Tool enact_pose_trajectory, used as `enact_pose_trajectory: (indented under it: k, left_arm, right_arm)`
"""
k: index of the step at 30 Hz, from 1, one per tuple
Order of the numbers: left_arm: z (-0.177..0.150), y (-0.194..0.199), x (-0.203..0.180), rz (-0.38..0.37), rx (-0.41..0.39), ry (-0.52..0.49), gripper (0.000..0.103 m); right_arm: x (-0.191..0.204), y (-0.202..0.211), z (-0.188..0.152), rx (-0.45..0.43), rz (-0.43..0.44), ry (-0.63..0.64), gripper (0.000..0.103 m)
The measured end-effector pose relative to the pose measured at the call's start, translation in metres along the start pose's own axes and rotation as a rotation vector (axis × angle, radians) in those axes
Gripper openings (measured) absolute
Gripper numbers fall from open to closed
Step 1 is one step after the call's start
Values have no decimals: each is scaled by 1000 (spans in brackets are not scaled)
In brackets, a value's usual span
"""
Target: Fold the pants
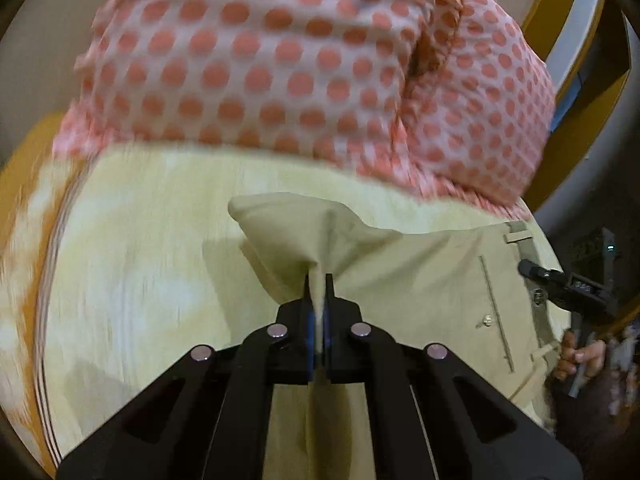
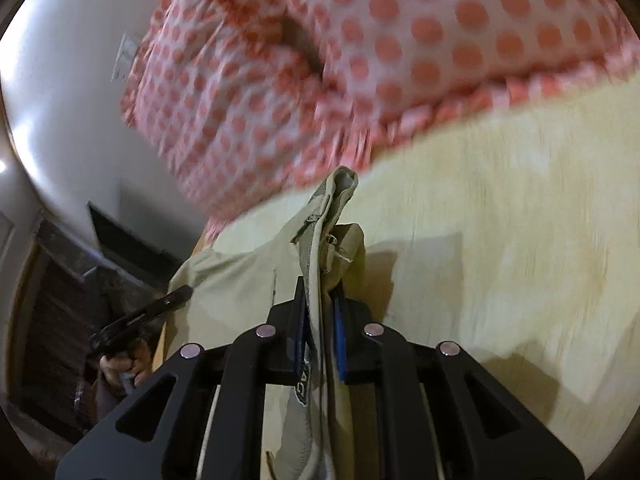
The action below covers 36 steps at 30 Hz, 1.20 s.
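Beige pants (image 1: 420,276) hang stretched between my two grippers above a pale wooden table (image 1: 152,248). My left gripper (image 1: 319,280) is shut on a pinched fold of the pants cloth. The back pocket and waistband show to the right, where my right gripper (image 1: 560,284) holds the waistband edge. In the right wrist view my right gripper (image 2: 320,300) is shut on the waistband (image 2: 320,232), with a belt loop and label showing. The pants (image 2: 232,288) run left toward my left gripper (image 2: 144,320).
The person in a pink polka-dot dress (image 1: 300,60) stands close beyond the table, also in the right wrist view (image 2: 360,60). The table (image 2: 500,220) has an orange edge (image 1: 24,200). A white wall (image 2: 72,100) and dark furniture (image 2: 60,300) are at left.
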<state>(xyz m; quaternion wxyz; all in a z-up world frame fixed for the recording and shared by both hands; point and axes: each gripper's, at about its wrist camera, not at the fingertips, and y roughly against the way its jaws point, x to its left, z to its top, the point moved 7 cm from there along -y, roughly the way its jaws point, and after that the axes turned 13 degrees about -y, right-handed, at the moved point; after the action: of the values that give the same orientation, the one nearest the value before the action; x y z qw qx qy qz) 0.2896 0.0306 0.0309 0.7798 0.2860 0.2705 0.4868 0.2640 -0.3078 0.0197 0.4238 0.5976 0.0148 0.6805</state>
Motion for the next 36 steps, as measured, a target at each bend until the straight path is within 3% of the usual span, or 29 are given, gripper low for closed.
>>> enact_pose_trajectory:
  k: [2,3,6,8,9,10,13,14,16,17,18,19,20,21,22,23,25,26,28,31,36]
  left_arm:
    - [22,-22,3,46,-21,-6,3]
    - [29,-34,4,76,-15,-21,4]
    - [27,-56,7,148,65,-51,11]
    - [23,-31,3,182,-5,-77,20]
    - [20,-19,0,179,-32,-80,25]
    - [16,-4,-6,147,-67,-74,34]
    - [-4,22,-37,-59,-91,-41,42]
    - [-12,23,-47,-120,-76,-33,45]
    - [-33,6,-64,-205,19,-2,45]
    - [-40,-6,-67,-213,68,16,45]
    - [-47,-18,-66,-203,112,35,42]
    - [-51,-29,-62,-187,131,54,35]
    - [-49,-29,-60,-153,107,45,29]
    - [-49,-28,-59,-119,115,35,29]
    - [-50,-20,-59,-78,112,39,37]
    - [-52,-9,-60,-48,89,37,56]
    - [-61,18,-67,56,31,-25,79]
    - [-69,33,-69,116,7,-66,89]
    - [-93,62,-75,234,-32,-130,97]
    - [-128,79,-82,272,-32,-124,101]
    - [-173,81,-79,355,25,-107,101]
  right_arm:
    - [-7,-7,26,-60,-32,-18,12]
    - [-15,-17,34,-75,-89,-16,13]
    - [-34,-27,29,-28,-243,-26,27]
    - [-29,-3,22,-88,-235,-5,35]
    - [-20,12,16,-122,-195,16,50]
    - [-8,24,6,-133,-131,39,61]
    - [16,30,-31,-39,11,69,62]
    - [20,26,-42,0,40,61,63]
    - [17,15,-58,69,61,22,79]
    - [5,6,-61,79,7,-18,79]
    - [-5,1,-61,79,-23,-55,76]
    - [-11,2,-57,57,14,-112,76]
    - [-17,4,-52,56,36,-190,76]
    - [-21,7,-50,48,34,-251,76]
    - [-23,14,-51,25,3,-276,76]
    - [-16,25,-57,-21,-67,-224,77]
    - [10,43,-81,-120,-197,-26,102]
    - [18,47,-93,-146,-222,46,102]
    - [30,47,-126,-155,-270,175,102]
    - [33,30,-178,-141,-380,306,102]
    - [25,22,-205,-189,-487,355,102]
